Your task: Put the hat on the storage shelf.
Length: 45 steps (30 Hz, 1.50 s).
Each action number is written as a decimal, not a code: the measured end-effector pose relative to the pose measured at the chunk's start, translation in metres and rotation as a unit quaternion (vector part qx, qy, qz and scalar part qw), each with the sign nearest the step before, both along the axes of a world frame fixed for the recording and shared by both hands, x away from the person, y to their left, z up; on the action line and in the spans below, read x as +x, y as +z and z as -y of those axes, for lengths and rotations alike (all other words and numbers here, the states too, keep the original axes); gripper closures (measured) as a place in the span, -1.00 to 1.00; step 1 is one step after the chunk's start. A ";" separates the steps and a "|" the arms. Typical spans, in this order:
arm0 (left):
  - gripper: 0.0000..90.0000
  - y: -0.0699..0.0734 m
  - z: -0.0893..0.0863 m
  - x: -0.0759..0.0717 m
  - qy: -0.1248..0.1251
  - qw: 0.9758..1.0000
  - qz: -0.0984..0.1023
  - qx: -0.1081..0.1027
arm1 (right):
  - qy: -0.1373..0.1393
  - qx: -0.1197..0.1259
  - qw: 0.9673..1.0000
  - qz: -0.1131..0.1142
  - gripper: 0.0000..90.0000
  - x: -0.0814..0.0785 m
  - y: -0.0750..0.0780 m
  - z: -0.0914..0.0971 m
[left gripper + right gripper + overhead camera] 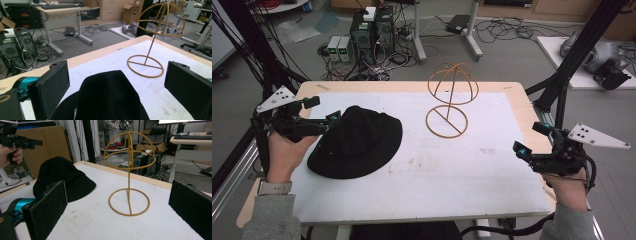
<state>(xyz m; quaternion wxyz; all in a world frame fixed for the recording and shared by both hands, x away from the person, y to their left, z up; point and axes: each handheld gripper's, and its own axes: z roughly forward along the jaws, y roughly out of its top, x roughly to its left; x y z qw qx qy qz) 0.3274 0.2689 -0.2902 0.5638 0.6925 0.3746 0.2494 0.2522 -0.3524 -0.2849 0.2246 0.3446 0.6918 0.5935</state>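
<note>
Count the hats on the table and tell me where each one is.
1. The black hat lies on the white mat, on its left part, by the left gripper; the wire stand carries none.

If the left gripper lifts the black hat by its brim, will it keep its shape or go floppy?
The black hat looks like soft fabric, its brim lying flat on the table, so it will probably droop. It seems light. The open left gripper may need a deep pinch.

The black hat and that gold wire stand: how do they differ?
The black hat is soft, solid cloth lying low on the white mat; the gold wire stand is an open frame you can see through, standing upright. The hat sits just in front of the left gripper; the stand is farther back, untouched. Both rest on that mat.
</note>
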 end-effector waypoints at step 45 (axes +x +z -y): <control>-0.17 -0.037 0.025 0.057 -0.048 0.992 -0.089 0.077 | 0.016 -0.016 1.000 0.000 -0.98 -0.007 0.003 -0.005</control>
